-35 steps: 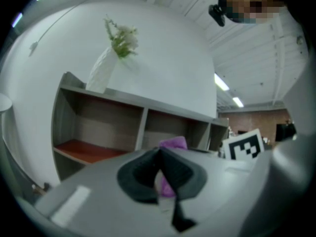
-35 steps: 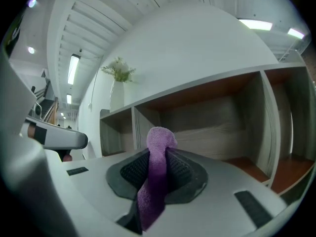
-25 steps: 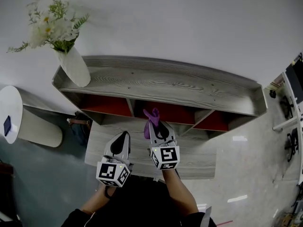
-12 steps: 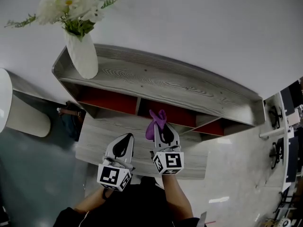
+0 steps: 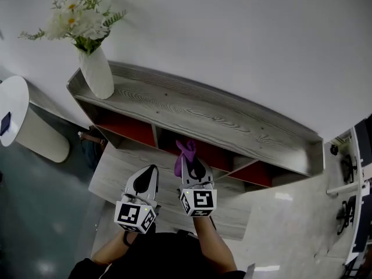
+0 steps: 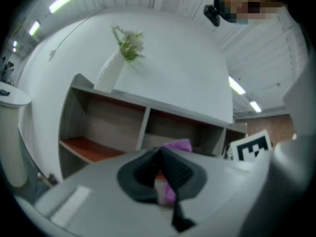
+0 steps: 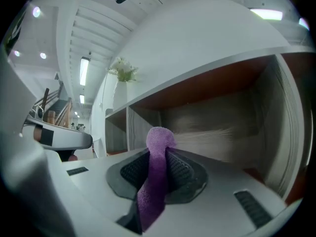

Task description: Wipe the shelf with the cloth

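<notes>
A grey wood-grain shelf unit (image 5: 192,109) stands against the white wall, with red-backed compartments under its top board. My right gripper (image 5: 188,156) is shut on a purple cloth (image 5: 185,154), whose bunched end pokes out past the jaws at the mouth of the middle compartment (image 7: 217,117). The cloth (image 7: 155,177) runs down between the closed black pads in the right gripper view. My left gripper (image 5: 146,178) hangs beside it to the left, over the lower board (image 5: 122,167), jaws shut with nothing held. The purple cloth (image 6: 177,145) shows beyond the left gripper's jaws.
A white vase with flowers (image 5: 96,68) stands on the left end of the shelf top. A round white side table (image 5: 23,121) is at the far left. Office chairs (image 5: 349,173) are at the right edge. The grey floor (image 5: 46,214) lies below.
The view has shifted, so the shelf and vase sit slightly differently in frame. Both grippers keep about the same place before the middle compartment, the cloth still held in the right one.
</notes>
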Tool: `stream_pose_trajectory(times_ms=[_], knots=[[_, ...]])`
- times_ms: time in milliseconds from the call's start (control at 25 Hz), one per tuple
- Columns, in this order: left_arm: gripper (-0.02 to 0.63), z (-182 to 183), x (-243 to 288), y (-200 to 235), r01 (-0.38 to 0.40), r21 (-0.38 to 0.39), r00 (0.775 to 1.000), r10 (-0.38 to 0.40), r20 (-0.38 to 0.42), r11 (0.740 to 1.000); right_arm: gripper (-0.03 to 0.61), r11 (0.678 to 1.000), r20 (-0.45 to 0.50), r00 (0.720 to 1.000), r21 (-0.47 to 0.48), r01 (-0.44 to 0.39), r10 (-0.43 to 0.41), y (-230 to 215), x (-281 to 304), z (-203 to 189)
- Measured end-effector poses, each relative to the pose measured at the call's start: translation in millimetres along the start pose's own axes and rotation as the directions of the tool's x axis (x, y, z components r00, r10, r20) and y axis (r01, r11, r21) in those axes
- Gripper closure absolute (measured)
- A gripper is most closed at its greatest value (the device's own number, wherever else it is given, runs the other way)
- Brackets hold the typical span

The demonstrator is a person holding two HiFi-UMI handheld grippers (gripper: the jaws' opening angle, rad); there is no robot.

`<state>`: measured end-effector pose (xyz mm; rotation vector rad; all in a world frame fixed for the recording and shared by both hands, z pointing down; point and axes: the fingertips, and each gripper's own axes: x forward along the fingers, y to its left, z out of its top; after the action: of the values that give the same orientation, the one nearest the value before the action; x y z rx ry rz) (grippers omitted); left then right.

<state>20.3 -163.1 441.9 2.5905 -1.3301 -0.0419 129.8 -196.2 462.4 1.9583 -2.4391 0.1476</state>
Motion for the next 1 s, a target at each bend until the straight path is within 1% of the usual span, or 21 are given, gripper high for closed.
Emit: stream_pose_trajectory(times_ms=[200,360,600,1000], knots=[[0.609,3,9,-15,-0.034,0.008,0.999,0.034,0.018,0.999,0.513,1.000,0.013,1.000,0.011,-0.011,0.010,-13,9,2],[0.609,6,11,-18,-0.049,0.007,0.998,0.049,0.035,0.999,0.512,1.000,-0.015,1.000,0.003,-0.007,0.007,-11,24,-4],[0.609,12,8,-14,-0.049,0.008,0.997,0.048,0.055,0.999,0.513,1.000,-0.071,0.997,-0.010,-0.013,0.013,-9,52,-10],[0.609,13,3,2,-0.028,-0.019,0.998,0.029,0.054,0.999,0.514,0.998,-0.133,0.990,-0.048,0.032,-0.038,-15,100,-8]])
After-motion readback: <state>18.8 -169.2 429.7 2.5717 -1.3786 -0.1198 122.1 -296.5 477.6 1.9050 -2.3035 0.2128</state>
